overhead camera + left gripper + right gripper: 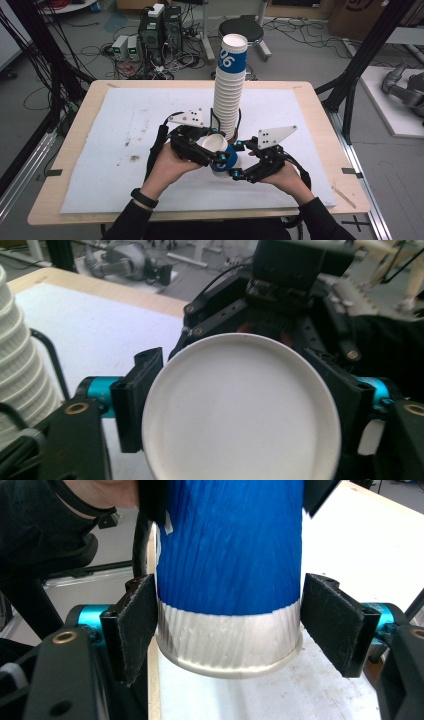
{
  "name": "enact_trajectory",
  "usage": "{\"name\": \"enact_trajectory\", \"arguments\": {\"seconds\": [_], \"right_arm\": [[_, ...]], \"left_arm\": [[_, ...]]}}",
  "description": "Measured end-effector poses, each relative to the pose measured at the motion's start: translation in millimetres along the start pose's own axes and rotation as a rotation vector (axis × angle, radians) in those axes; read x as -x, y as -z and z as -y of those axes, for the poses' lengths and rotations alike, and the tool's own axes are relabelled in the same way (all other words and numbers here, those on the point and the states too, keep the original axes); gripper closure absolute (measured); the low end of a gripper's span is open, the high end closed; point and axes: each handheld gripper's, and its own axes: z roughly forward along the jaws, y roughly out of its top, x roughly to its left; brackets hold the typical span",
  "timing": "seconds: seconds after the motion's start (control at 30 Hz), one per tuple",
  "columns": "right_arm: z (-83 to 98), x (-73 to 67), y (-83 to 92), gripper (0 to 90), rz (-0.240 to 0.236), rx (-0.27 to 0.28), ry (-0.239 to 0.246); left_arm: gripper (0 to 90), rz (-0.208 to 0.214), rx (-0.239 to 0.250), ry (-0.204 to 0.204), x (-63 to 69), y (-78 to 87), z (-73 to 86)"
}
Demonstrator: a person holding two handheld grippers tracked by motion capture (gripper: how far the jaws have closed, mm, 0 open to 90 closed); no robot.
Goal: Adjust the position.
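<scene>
A paper cup [230,156] with a blue band lies on its side in the air between my two grippers, just in front of a tall stack of cups [230,95]. My left gripper [214,145] is shut on the cup's mouth end. In the left gripper view I look into the white cup [240,435], and both pads [137,400] press on its rim. My right gripper [235,163] is at the cup's base end. There the blue and white wall [230,555] sits between the right gripper's [227,630] pads, which lie against it.
The stack stands in a black wire holder [47,355] on a white mat [125,135] that covers the wooden table. The other gripper's black body [287,270] is right behind the cup. A stool [241,29] and computers [160,30] are on the floor beyond.
</scene>
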Motion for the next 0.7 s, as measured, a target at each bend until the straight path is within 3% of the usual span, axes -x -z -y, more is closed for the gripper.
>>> {"name": "enact_trajectory", "arguments": {"seconds": [0.33, 0.7], "right_arm": [[-1.0, 1.7, 4.9, 21.3, -0.007, 0.053, -0.011], [-1.1, 4.5, 13.5, 18.8, -0.015, 0.127, -0.079]], "left_arm": [[29.6, 0.011, 0.047, -0.001, -0.2, 3.2, -1.6], [29.9, 0.021, 0.189, -0.002, -1.6, 13.4, -1.3]]}}
